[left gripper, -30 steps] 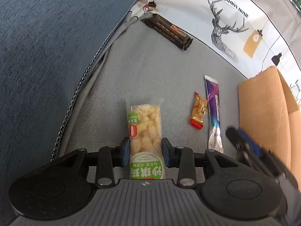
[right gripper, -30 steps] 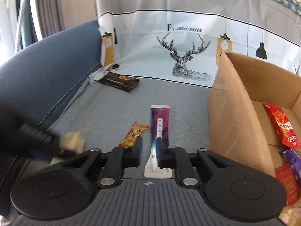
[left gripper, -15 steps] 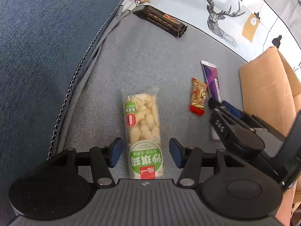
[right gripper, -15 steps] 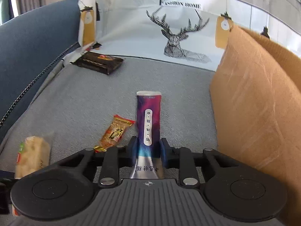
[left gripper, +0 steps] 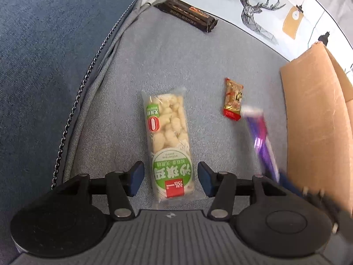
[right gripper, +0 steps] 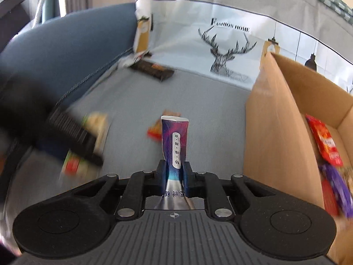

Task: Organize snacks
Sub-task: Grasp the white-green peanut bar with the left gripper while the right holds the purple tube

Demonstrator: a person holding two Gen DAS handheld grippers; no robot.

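My right hand-held gripper (right gripper: 174,174) is clamped on the purple sachet (right gripper: 174,141), lifted just left of the cardboard box (right gripper: 278,132), while my left hand-held gripper (left gripper: 170,177), its jaws just narrowing yet apart, straddles the puffed-rice bar (left gripper: 168,141) lying further left on the sofa (left gripper: 176,61).

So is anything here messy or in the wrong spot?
A bit. Three snacks lie loose on the grey cushion, not in the cardboard box: the green puffed bar, the small gold candy, and the dark bar tucked by the back corner. Nothing looks torn or spilled.
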